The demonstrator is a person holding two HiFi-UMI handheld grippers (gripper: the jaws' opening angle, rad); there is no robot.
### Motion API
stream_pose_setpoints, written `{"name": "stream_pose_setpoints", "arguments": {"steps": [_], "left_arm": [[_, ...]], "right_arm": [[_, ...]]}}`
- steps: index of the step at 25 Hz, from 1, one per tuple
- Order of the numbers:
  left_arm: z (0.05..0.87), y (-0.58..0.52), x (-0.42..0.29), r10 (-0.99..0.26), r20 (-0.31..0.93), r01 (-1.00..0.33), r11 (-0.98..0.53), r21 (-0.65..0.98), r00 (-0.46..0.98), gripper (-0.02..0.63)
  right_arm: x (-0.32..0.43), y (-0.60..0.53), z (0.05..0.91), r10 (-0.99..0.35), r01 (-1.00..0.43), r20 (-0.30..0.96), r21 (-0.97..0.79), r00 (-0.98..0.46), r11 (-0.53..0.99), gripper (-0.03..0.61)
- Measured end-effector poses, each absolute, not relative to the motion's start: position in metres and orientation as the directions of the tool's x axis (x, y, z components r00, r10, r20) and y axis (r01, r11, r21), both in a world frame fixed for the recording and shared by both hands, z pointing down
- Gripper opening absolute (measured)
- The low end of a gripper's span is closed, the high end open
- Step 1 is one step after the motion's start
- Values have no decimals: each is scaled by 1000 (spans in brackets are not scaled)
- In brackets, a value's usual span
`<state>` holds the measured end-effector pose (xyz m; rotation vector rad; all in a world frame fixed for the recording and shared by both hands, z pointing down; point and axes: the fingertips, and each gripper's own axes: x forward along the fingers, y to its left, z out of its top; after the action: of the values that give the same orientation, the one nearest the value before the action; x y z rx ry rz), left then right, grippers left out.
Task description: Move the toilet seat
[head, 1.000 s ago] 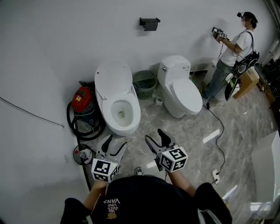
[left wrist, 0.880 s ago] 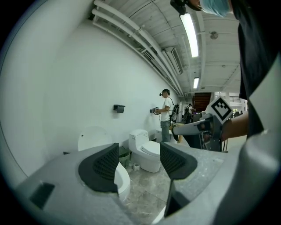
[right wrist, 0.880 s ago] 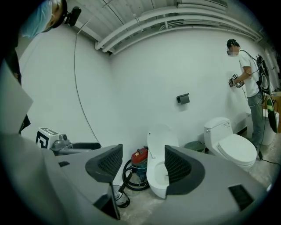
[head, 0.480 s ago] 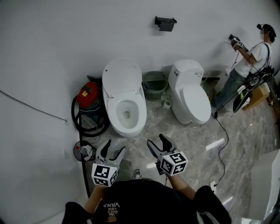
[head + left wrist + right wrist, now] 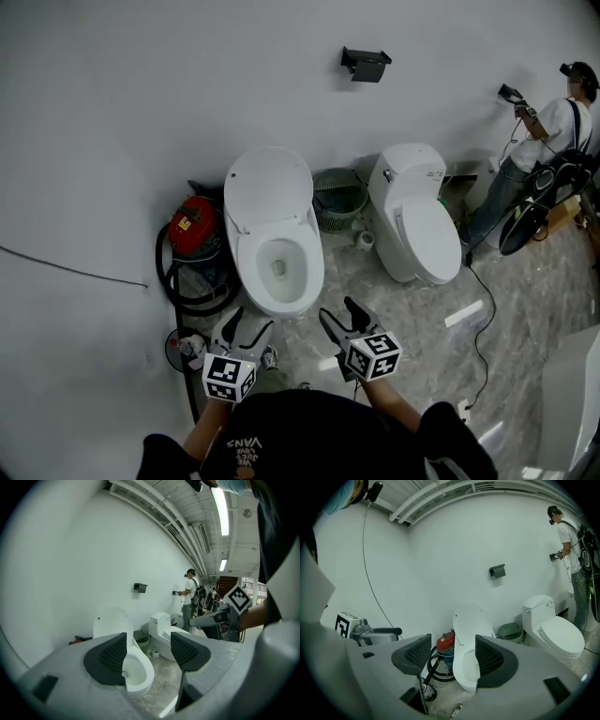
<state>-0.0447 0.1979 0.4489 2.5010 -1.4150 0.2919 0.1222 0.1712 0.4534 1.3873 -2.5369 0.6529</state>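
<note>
Hovering just short of the open bowl (image 5: 281, 267), the left gripper (image 5: 246, 323) and the right gripper (image 5: 339, 311) both have their jaws spread, with nothing gripped. The toilet seat (image 5: 269, 187) stands raised against the wall. A red vacuum (image 5: 194, 225) and its hose crowd the bowl's left edge, a green basket (image 5: 337, 199) sits at its right, and bare floor lies in front. The right gripper view shows the vacuum plainly. Only the left gripper view takes in the ceiling lights (image 5: 220, 508).
</note>
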Motion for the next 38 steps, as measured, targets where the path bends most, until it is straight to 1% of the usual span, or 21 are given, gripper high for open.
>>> {"name": "stream_pose_setpoints", "arguments": {"steps": [6,17,21,25,31,38], "left_arm": [[455,142,-66,-785,308,-841,-523,137,538,288],[483,60,-105,-729,356,-808,-562,175,584,279],[504,45,-114,-720,391,-818,-532,219,573,279],[534,36,-121,-718,423,-833,-499,240,552,282],[575,25,-126,-720,482,-867,-411,283,498,287],[622,20,-123,-734,515,-890,-288,355,443,287]], "right_arm": [[103,117,458,-774,-856,371,-280,-514,434,275],[94,52,479,-817,-913,419,-269,-397,306,273],[104,41,499,-805,-925,464,-266,-369,270,273],[110,30,523,-788,-920,484,-286,-381,269,279],[118,12,566,-731,-914,551,-292,-403,283,279],[128,-2,616,-680,-906,601,-318,-421,280,288]]}}
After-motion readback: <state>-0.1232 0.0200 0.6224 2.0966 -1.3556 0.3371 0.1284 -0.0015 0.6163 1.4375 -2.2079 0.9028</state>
